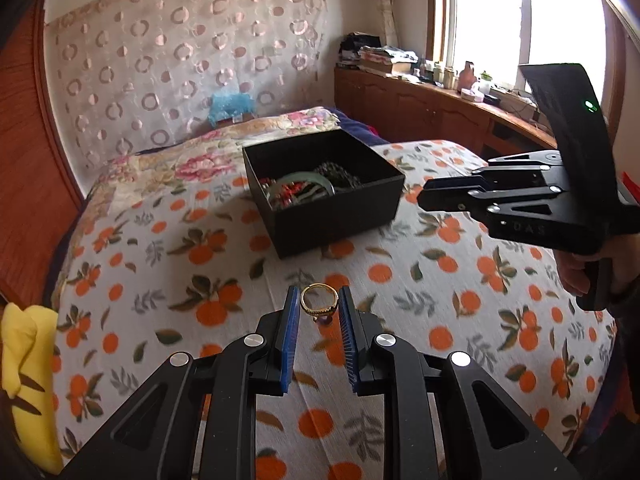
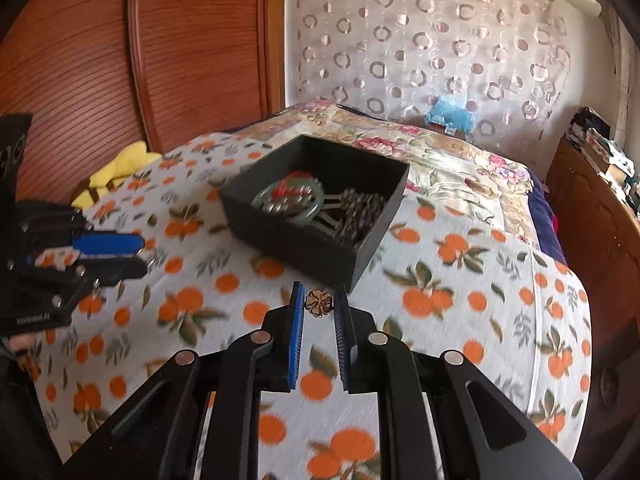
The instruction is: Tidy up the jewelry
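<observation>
The left hand-held gripper (image 1: 319,306) grips a gold ring (image 1: 319,305) between its blue pads (image 1: 291,344), the band standing upright with a small dark purple stone at its lower edge. The right hand-held gripper (image 2: 319,304) is closed on a small bronze flower-shaped piece (image 2: 319,303), pinched at the very tips of its fingers. Both are held above a bedspread (image 1: 460,280) printed with oranges and green leaves.

Ahead of each hand-held gripper sits an open black box (image 1: 320,196), resting on the bedspread. From the left wrist view it lies straight ahead and slightly right; from the right wrist view it lies just beyond the fingertips, its near corner close to the flower piece. Inside it lie a pale green bangle (image 1: 308,184), red beaded pieces and a dark heap of beads or chain (image 1: 340,174), all tangled together.

To the left of the left hand-held gripper a yellow cloth (image 1: 28,376) lies at the bed's edge. Beyond the box is a floral quilt (image 1: 200,160), then a sheer curtain (image 1: 180,52) with a ring pattern and a blue object (image 1: 231,107) at its foot. Far right of the left hand-held gripper, a wooden cabinet (image 1: 420,104) under the window carries stacked books and bottles.
</observation>
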A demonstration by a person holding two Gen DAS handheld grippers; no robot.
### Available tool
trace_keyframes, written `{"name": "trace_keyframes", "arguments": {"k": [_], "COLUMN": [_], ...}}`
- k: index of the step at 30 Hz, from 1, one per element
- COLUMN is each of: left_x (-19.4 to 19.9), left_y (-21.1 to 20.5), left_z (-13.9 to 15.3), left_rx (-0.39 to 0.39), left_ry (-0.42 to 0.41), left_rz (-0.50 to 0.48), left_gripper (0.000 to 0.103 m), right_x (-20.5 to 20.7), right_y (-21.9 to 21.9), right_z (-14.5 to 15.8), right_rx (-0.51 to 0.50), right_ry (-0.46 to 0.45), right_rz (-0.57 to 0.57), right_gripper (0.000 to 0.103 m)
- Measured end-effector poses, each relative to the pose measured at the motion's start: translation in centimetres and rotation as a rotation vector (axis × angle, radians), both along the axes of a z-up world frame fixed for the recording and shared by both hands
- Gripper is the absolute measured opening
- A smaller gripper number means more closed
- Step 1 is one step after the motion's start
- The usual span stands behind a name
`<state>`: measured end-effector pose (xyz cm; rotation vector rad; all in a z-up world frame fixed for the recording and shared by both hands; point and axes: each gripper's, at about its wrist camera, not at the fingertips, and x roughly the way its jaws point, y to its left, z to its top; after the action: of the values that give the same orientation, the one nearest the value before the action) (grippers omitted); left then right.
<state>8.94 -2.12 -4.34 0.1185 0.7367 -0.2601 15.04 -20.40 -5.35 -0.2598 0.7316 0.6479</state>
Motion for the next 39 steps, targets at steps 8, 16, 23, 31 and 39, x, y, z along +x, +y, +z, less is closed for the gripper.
{"name": "trace_keyframes", "arguments": {"k": [8,16,23,31,39], "left_x": [2.2,4.2,6.5,9.3,13.3], "left_y": [0.3,0.4,-0.3,-1.3,-2.2], "left_z": [0.4,1.5,2.5,2.2,1.6], "left_rx": [0.008,0.008,0.028,0.042,0.062], "left_ry": [-0.006,-0.022,-0.042,-0.035,-0.024], "left_rz": [0.021,0.030,0.038,0.055,0.094], "left_gripper": [0.018,0.018,0.018,0.018,0.019], "right_x": [3.3,6.3,7.6,7.5,5.8], "right_y": [0.8,2.1,1.7,-0.6,-3.2], "right_z": [1.6,2.3,2.4,2.2,1.5], "right_rx": [0.026,0.037,0.064,0.063,0.054], "right_ry": [0.002,0.021,0.032,0.016,-0.007], "right_rz": [-0.021,-0.031,-0.063,-0.117,-0.153], "right_gripper": [0.016,0.017,0.035,0.035,0.035]}}
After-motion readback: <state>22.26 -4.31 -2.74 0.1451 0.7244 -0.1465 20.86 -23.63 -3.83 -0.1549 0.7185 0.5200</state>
